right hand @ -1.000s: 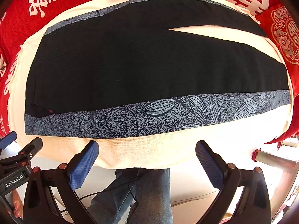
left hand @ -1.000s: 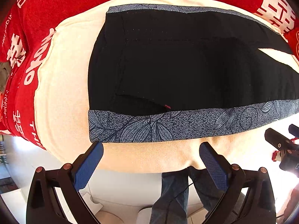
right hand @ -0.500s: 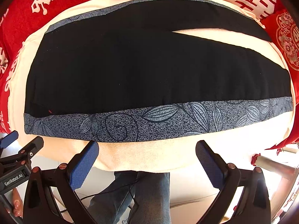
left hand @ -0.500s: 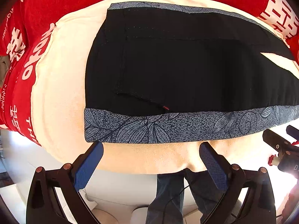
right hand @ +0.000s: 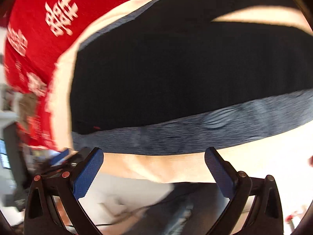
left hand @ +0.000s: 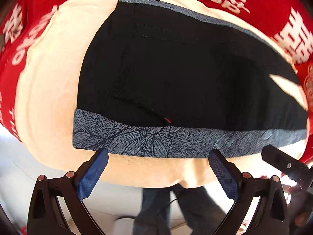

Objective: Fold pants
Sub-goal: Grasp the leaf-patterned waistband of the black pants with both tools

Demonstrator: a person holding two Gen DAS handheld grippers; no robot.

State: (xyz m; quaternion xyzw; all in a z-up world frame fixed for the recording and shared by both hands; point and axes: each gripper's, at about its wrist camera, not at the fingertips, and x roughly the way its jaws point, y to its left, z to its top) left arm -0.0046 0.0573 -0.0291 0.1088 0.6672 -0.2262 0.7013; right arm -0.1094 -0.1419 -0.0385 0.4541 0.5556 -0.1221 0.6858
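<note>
Black cloth with a grey-blue leaf-printed side band: the pants point(left hand: 176, 74) lie flat on a cream towel point(left hand: 49, 90) spread over a red cloth point(left hand: 260, 4) with white characters, their long axis running left to right along the near edge of the surface. The waist end sits toward the left edge, and the two legs part toward the right, a cream wedge showing between them.

The left gripper point(left hand: 158, 173) hangs with its jaws wide apart and holds nothing, its blue pads just short of the printed band point(left hand: 176, 143) near the waist corner. The right gripper point(right hand: 154, 171) is likewise spread and empty, just short of the same band point(right hand: 195, 137) farther along the leg; this view is blurred.

The band lies straight ahead of both grippers, across their line of reach. The left looks nearer the waist and the right nearer the leg, so the likely next move is each pinching the near band and carrying it over toward the far edge.
</note>
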